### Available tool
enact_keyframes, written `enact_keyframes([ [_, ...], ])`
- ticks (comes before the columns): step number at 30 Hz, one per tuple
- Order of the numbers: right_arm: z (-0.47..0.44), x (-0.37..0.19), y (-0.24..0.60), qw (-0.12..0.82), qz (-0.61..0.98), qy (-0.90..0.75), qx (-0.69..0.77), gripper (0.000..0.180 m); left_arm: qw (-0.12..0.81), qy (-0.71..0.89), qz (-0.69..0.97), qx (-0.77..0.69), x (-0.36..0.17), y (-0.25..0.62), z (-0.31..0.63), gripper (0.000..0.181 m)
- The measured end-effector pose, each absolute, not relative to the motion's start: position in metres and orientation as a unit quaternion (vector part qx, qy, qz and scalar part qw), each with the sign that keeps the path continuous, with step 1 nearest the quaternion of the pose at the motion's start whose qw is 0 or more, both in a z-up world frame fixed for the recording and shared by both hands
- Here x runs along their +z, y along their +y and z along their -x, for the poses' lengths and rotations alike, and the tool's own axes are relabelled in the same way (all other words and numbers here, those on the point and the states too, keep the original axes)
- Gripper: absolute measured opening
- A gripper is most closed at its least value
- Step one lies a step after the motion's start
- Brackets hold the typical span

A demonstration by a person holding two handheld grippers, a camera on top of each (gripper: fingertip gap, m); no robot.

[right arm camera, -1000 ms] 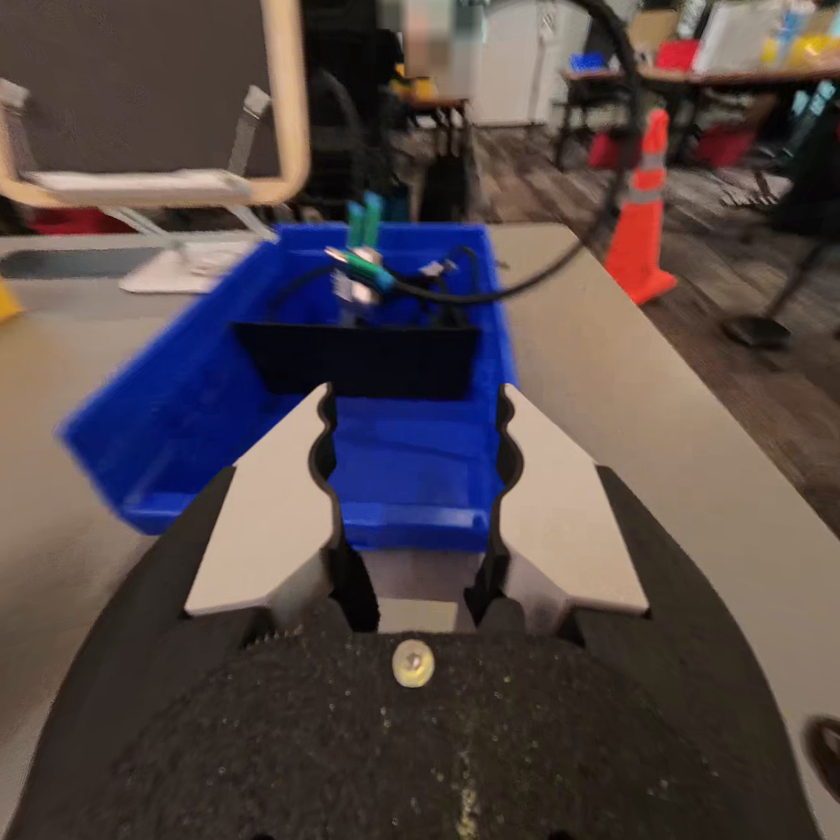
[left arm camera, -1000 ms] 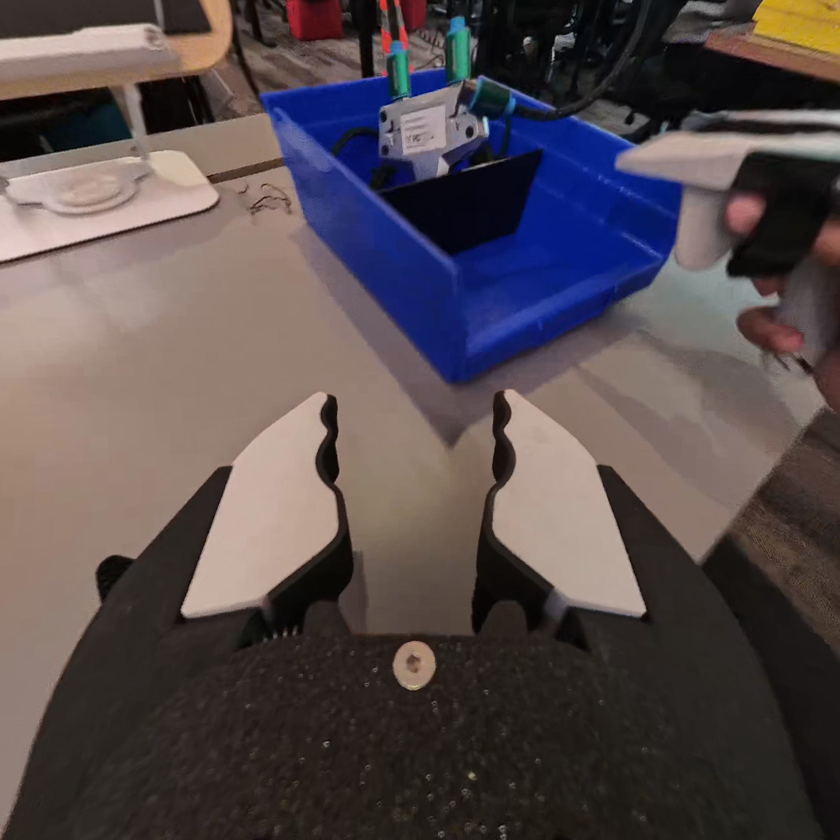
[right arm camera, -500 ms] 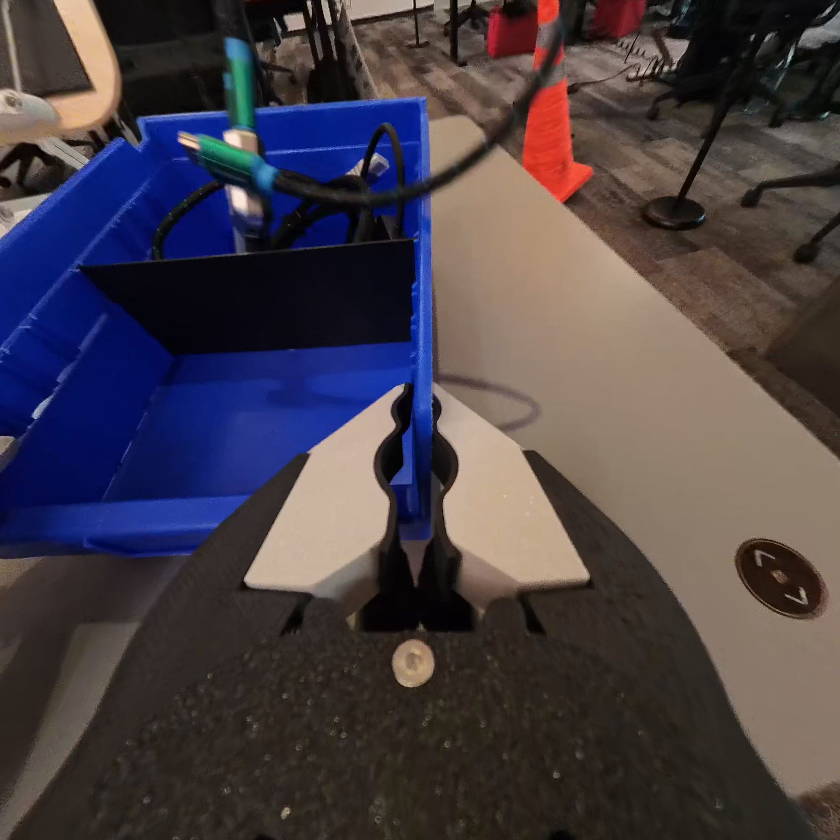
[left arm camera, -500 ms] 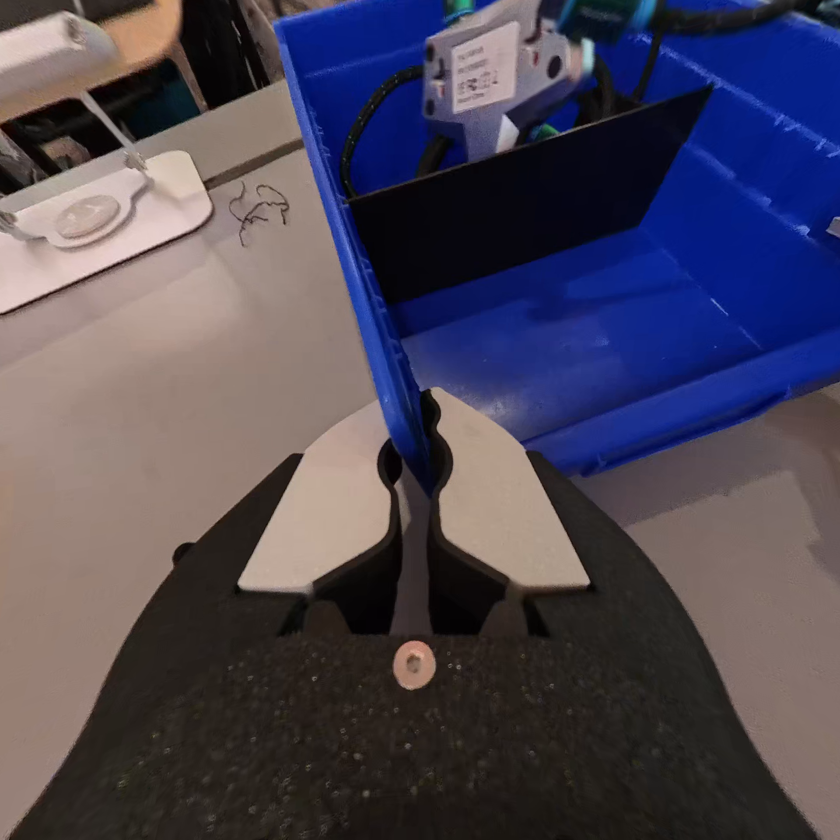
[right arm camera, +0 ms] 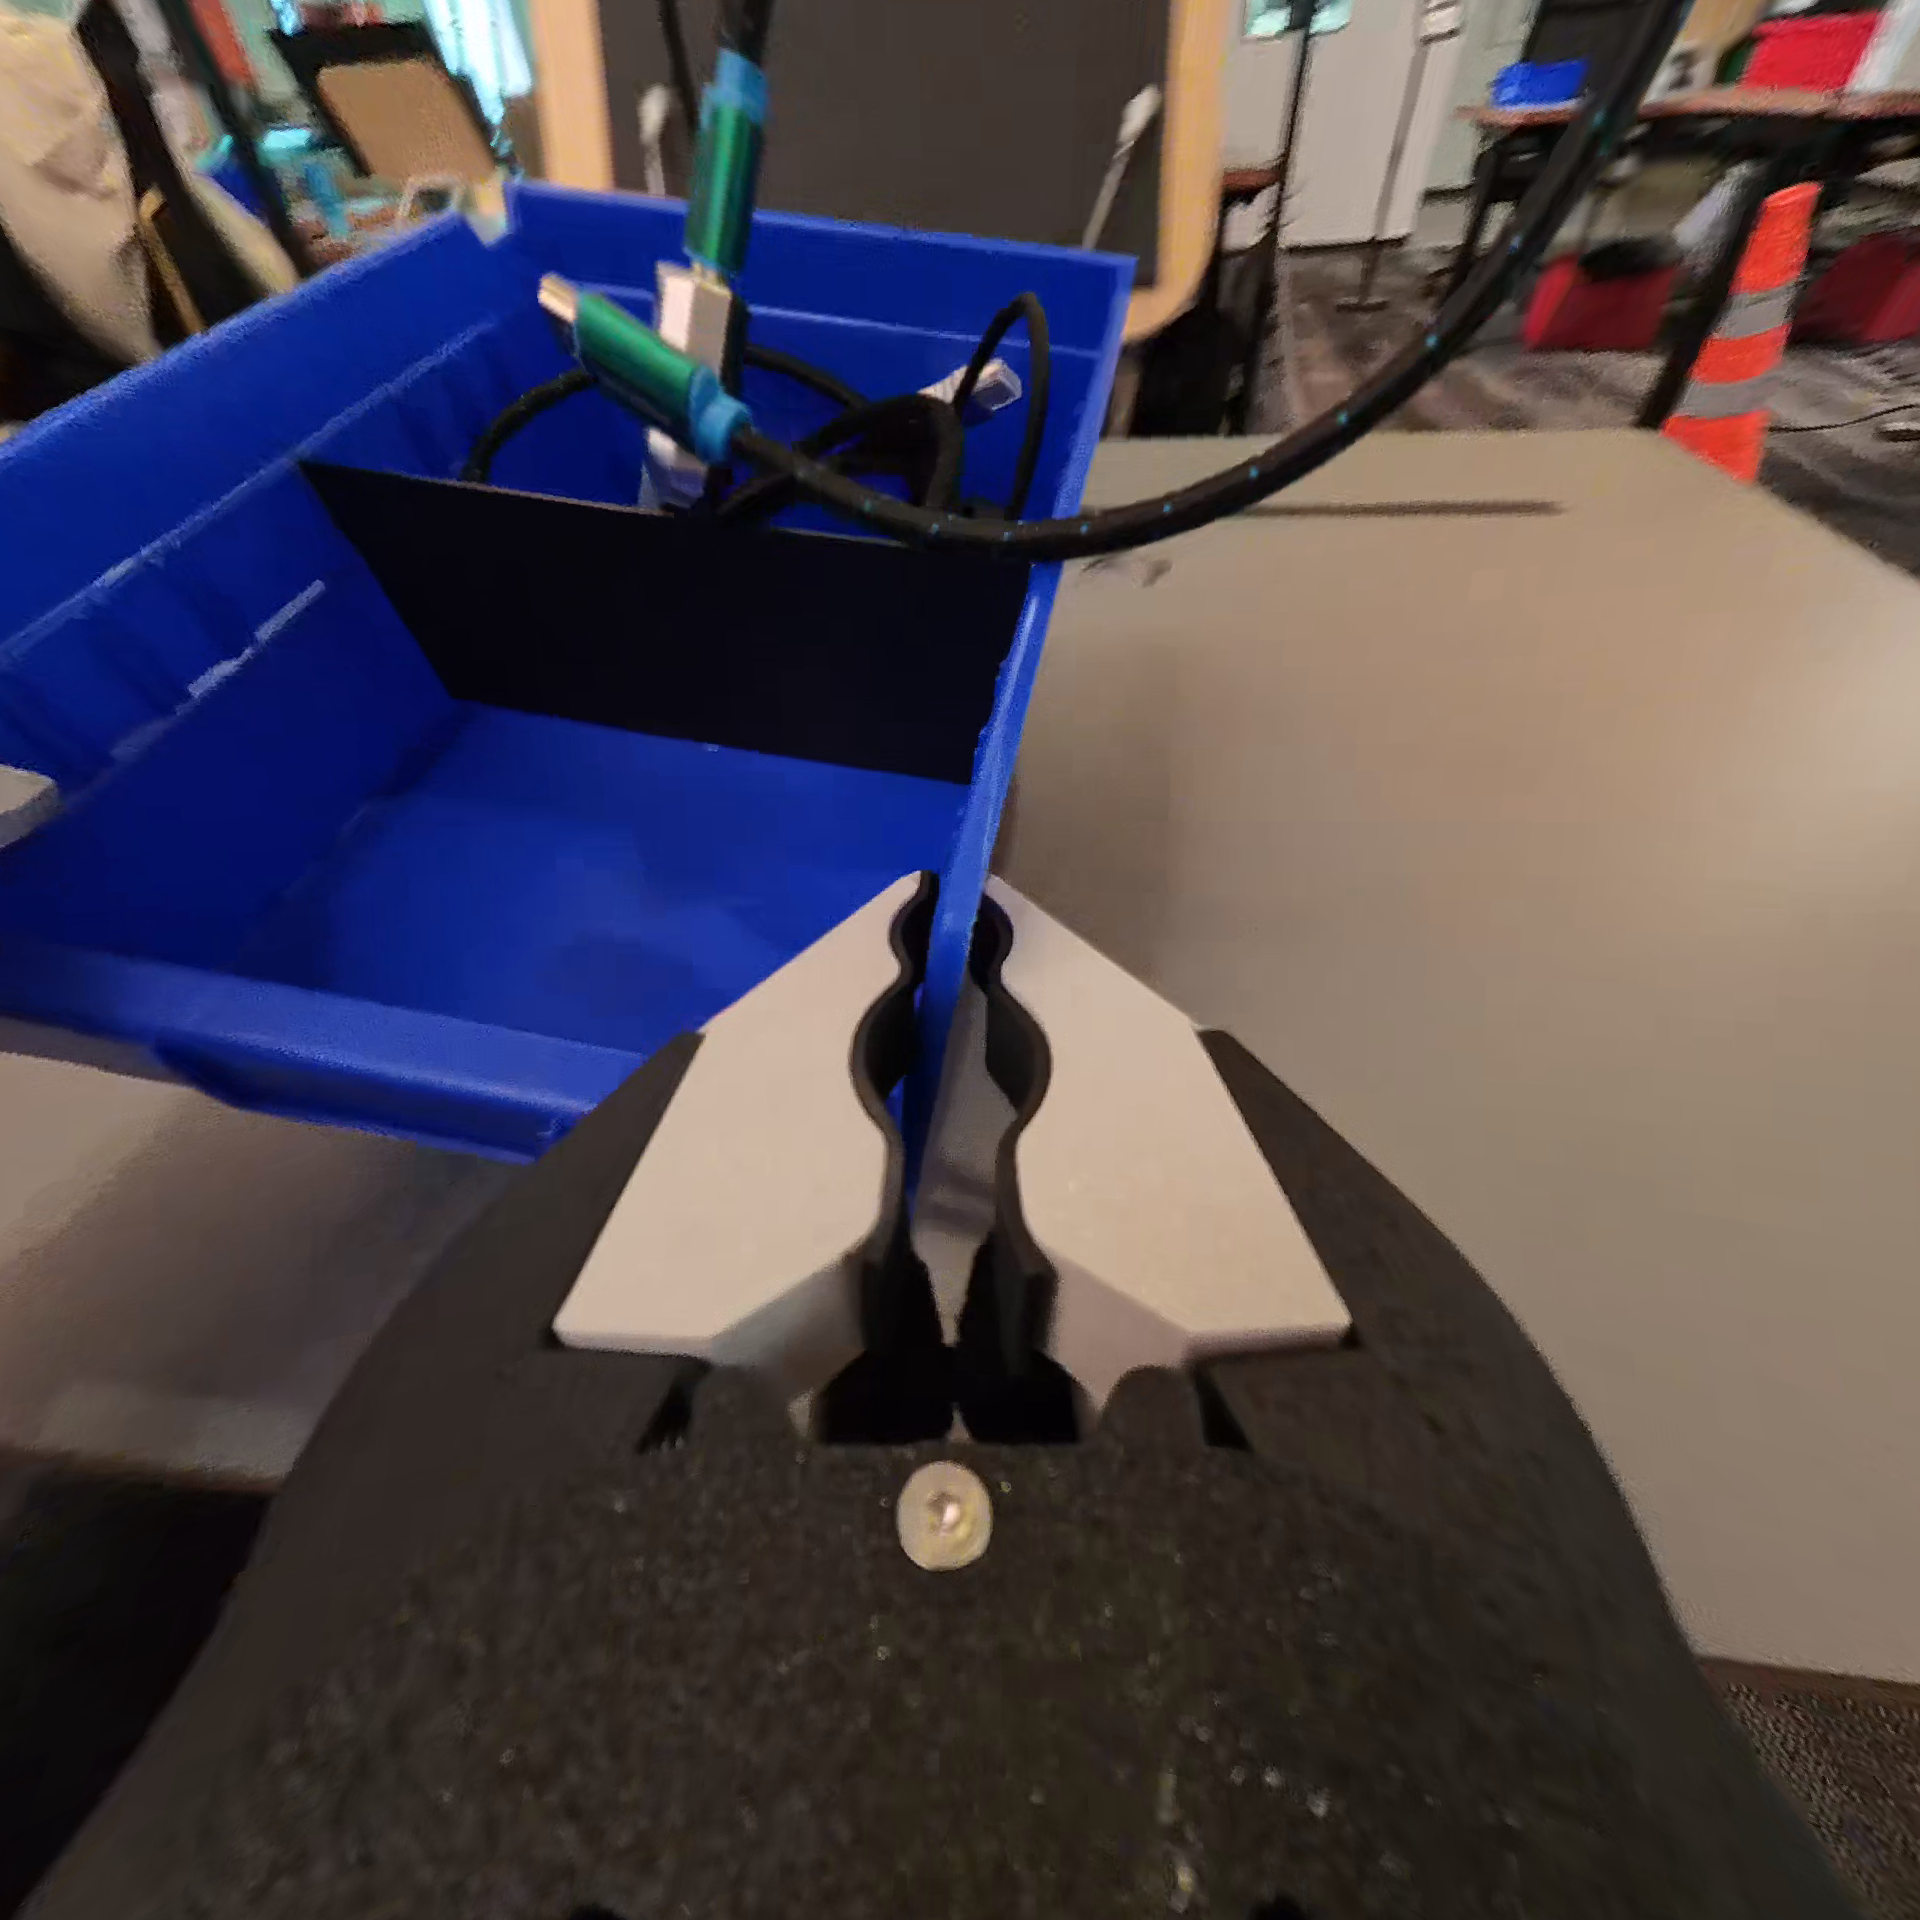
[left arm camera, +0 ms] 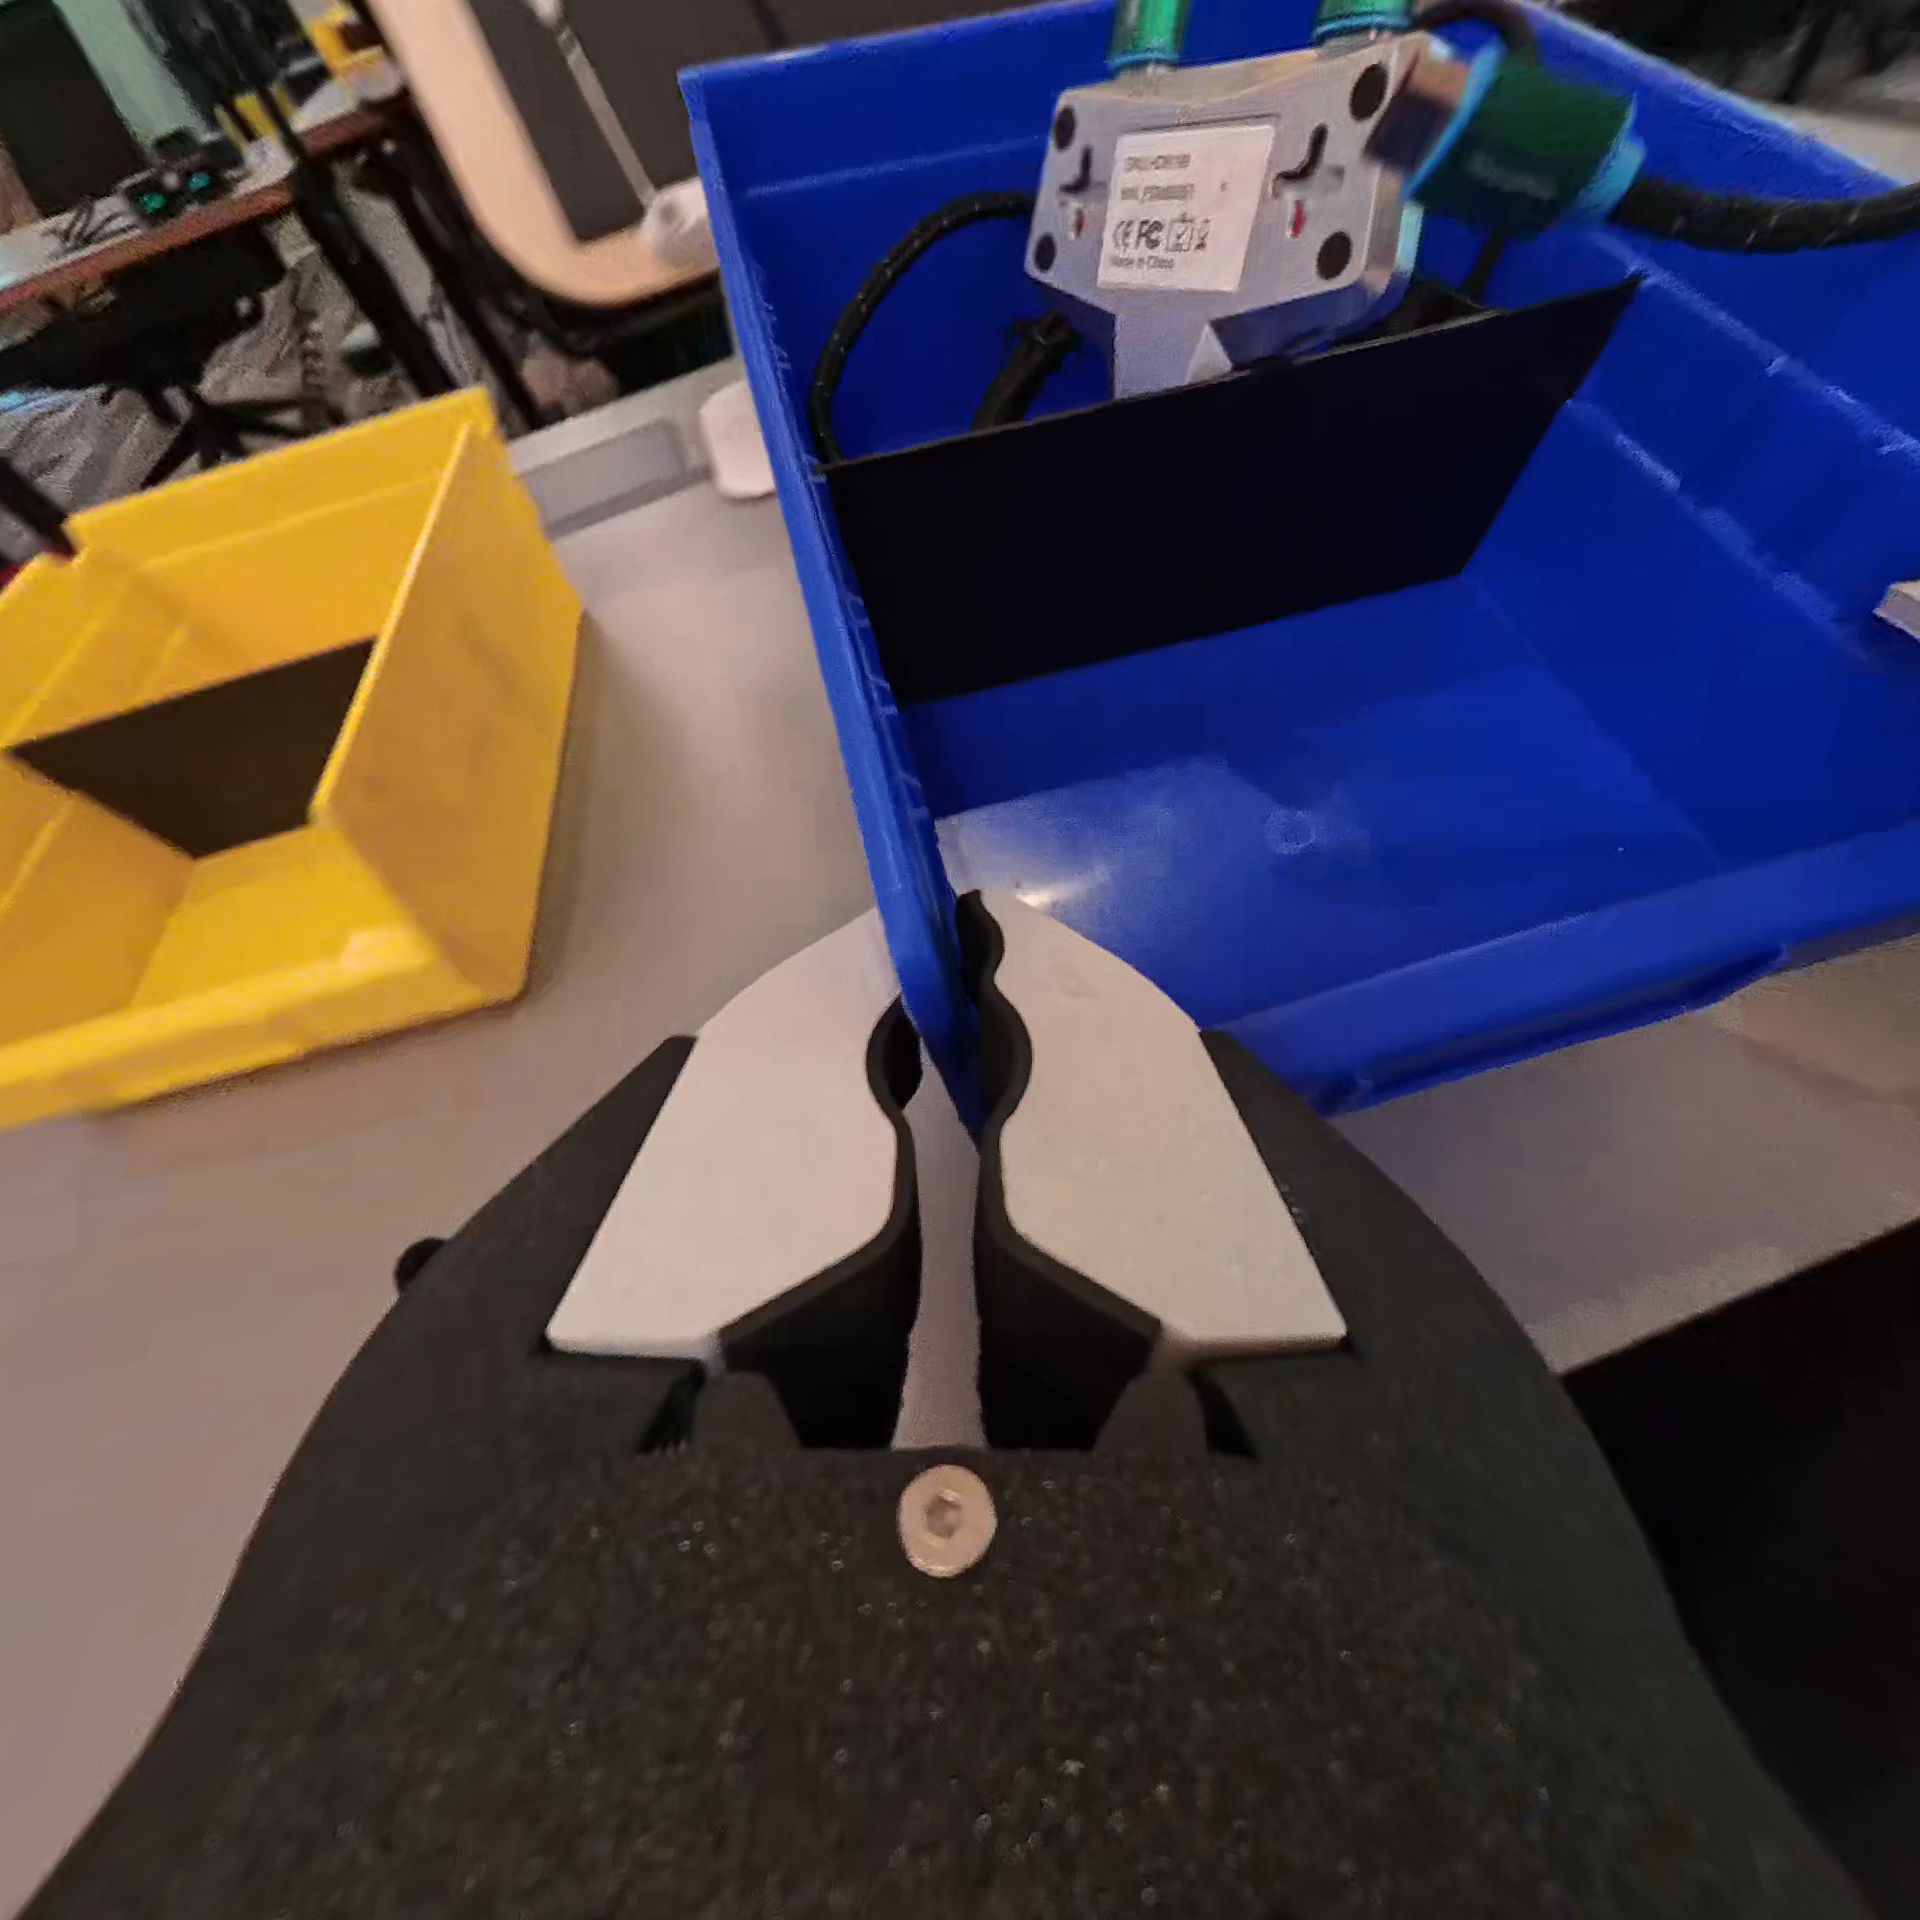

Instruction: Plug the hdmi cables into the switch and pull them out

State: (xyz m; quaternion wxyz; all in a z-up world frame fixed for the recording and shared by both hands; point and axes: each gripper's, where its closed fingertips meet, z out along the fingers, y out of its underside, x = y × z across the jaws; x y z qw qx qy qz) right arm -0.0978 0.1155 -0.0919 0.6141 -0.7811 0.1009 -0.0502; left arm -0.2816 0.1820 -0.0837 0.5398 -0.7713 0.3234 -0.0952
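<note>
A blue bin (left arm camera: 1351, 810) is gripped at both sides on a grey table (left arm camera: 675, 852): the left tongs (left arm camera: 948, 971) are closed narrow on its left wall near the front corner, and the right tongs (right arm camera: 951, 940) are pinched the same way on its right wall (right arm camera: 1003, 727). The bin is split by a black divider (left arm camera: 1195, 520), seen straight ahead of both tongs. Behind the divider, at the far end, the switch (left arm camera: 1216, 208) is seen standing up: a small silver-grey box with a white label on its face and dark round feet at the corners. Green plugs (left arm camera: 1148, 26) with blue collars are seated in its top edge, and another green plug (right arm camera: 644, 364) is seen at its side, trailed by a black braided cable (right arm camera: 1299, 447) that arcs up and away to the right of the right tongs. A yellow bin (left arm camera: 260, 727) is seen to the left of the left tongs.
</note>
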Motion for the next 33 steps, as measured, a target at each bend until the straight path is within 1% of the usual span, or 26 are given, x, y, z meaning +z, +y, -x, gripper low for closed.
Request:
enact_keyframes([
  [4,0.133,-0.114,0.15,0.583,0.809,0.059,-0.033,0.005,0.524,0.294,0.794,-0.088,-0.103,0.204,0.318,0.004],
  [7,0.137,-0.123,0.176,0.557,0.828,0.055,-0.013,0.005,0.506,0.28,0.809,-0.1,-0.114,0.224,0.322,0.006],
  [9,0.135,-0.121,0.192,0.561,0.826,0.056,-0.001,0.006,0.492,0.272,0.819,-0.115,-0.126,0.237,0.319,0.007],
  [11,0.128,-0.129,0.203,0.541,0.84,0.046,-0.014,0.006,0.476,0.28,0.82,-0.153,-0.135,0.243,0.31,0.011],
  [13,0.123,-0.129,0.207,0.551,0.834,0.031,-0.011,0.009,0.444,0.29,0.815,-0.235,-0.129,0.236,0.302,0.02],
  [14,0.128,-0.129,0.205,0.551,0.834,0.011,0.01,0.016,0.435,0.285,0.806,-0.285,-0.12,0.229,0.303,0.025],
  [15,0.134,-0.129,0.198,0.548,0.836,-0.016,0.033,0.029,0.439,0.268,0.793,-0.327,-0.107,0.225,0.31,0.031],
  [16,0.138,-0.129,0.189,0.547,0.835,-0.033,0.049,0.038,0.452,0.245,0.781,-0.356,-0.093,0.224,0.325,0.036],
  [17,0.14,-0.128,0.179,0.549,0.833,-0.045,0.06,0.043,0.468,0.22,0.773,-0.368,-0.083,0.229,0.346,0.041],
  [18,0.143,-0.126,0.169,0.552,0.829,-0.056,0.07,0.047,0.485,0.196,0.774,-0.357,-0.079,0.241,0.374,0.041],
  [19,0.146,-0.122,0.16,0.557,0.824,-0.063,0.079,0.047,0.502,0.178,0.785,-0.316,-0.081,0.26,0.407,0.039],
  [21,0.158,-0.112,0.146,0.568,0.814,-0.078,0.099,0.048,0.527,0.153,0.815,-0.183,-0.094,0.308,0.482,0.04],
  [22,0.168,-0.107,0.139,0.575,0.805,-0.095,0.112,0.047,0.528,0.144,0.827,-0.132,-0.101,0.331,0.514,0.042],
  [24,0.201,-0.105,0.126,0.571,0.794,-0.144,0.149,0.047,0.517,0.134,0.84,-0.094,-0.11,0.372,0.552,0.05],
  [26,0.243,-0.112,0.111,0.546,0.789,-0.197,0.202,0.047,0.517,0.14,0.84,-0.087,-0.112,0.406,0.566,0.051],
  [28,0.28,-0.12,0.098,0.516,0.783,-0.228,0.264,0.047,0.523,0.168,0.829,-0.105,-0.112,0.431,0.56,0.048],
  [31,0.314,-0.13,0.093,0.478,0.782,-0.23,0.329,0.047,0.506,0.209,0.828,-0.123,-0.119,0.457,0.544,0.046],
  [32,0.322,-0.13,0.094,0.469,0.781,-0.232,0.34,0.047,0.504,0.221,0.824,-0.13,-0.121,0.461,0.538,0.041],
  [33,0.327,-0.13,0.096,0.466,0.781,-0.236,0.343,0.047,0.5,0.229,0.824,-0.135,-0.124,0.464,0.533,0.028],
])
